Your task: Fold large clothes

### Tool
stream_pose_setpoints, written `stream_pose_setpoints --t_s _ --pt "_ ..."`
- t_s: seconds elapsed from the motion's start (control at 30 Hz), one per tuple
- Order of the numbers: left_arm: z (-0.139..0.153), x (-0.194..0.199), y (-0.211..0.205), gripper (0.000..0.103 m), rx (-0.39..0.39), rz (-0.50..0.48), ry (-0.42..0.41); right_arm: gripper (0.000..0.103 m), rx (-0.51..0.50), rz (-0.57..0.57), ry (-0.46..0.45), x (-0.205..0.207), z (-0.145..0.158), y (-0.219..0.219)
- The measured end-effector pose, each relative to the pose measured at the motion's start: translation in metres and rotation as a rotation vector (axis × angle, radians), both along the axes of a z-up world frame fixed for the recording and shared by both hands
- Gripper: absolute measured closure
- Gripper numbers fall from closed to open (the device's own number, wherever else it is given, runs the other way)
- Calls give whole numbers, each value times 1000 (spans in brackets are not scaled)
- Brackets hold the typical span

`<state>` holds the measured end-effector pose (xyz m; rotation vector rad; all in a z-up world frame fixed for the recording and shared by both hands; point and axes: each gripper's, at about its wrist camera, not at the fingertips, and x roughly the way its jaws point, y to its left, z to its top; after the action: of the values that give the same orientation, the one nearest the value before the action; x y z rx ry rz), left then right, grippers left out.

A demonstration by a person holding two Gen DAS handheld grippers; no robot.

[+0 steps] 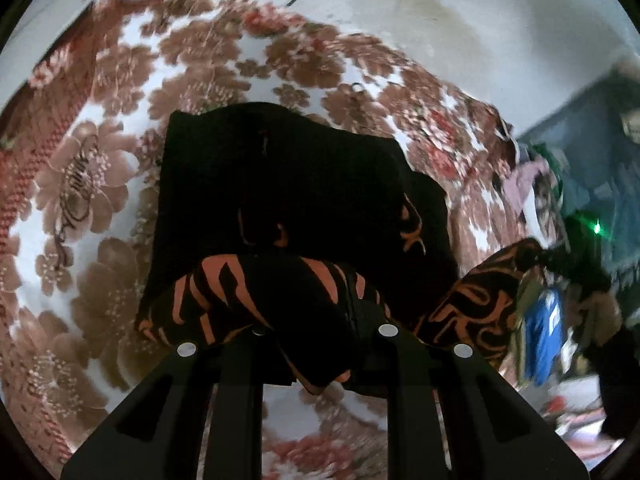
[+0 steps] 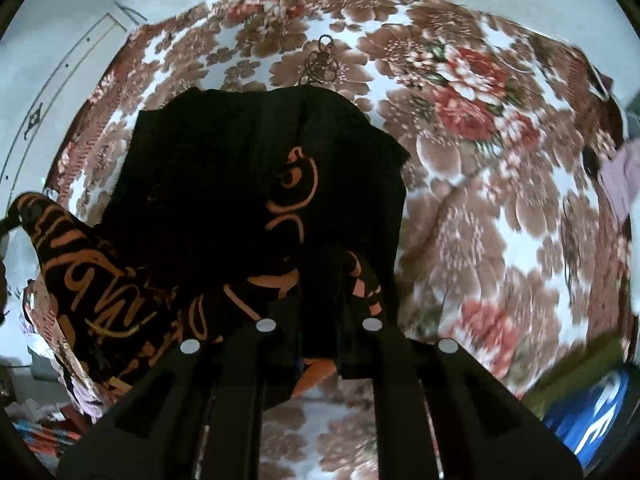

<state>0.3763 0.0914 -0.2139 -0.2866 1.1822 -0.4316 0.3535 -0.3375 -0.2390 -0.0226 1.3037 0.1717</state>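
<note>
Above a brown-and-red floral blanket (image 1: pixel 100 184), both grippers point steeply down. Left gripper (image 1: pixel 320 344) pinches the black garment with orange print (image 1: pixel 280 184) at lower centre; right gripper (image 2: pixel 320 340) is clamped on it too. Garment hangs mid-frame; bare blanket spreads left and right, pale floor (image 1: pixel 440 12) beyond.
</note>
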Motion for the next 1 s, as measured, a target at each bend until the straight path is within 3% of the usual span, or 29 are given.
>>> stream_pose_setpoints --t_s 0.23,0.43,0.53,0.7,0.87,1.0 --pt "-29 115 -16 86 68 -89 148 91 20 -27 104 90 -37 -11" --pt "-84 217 -15 86 104 -131 330 91 34 -41 213 173 -83 -20" --pt "-107 248 -13 85 105 -140 394 91 56 -61 280 207 -109 -28" --pt "-147 299 11 85 37 -69 524 91 93 -81 375 255 -138 -45" --pt "-172 335 37 84 26 19 560 90 80 -116 387 303 -151 -66" --pt "-191 341 46 83 -25 60 579 90 110 -137 395 320 -170 -82"
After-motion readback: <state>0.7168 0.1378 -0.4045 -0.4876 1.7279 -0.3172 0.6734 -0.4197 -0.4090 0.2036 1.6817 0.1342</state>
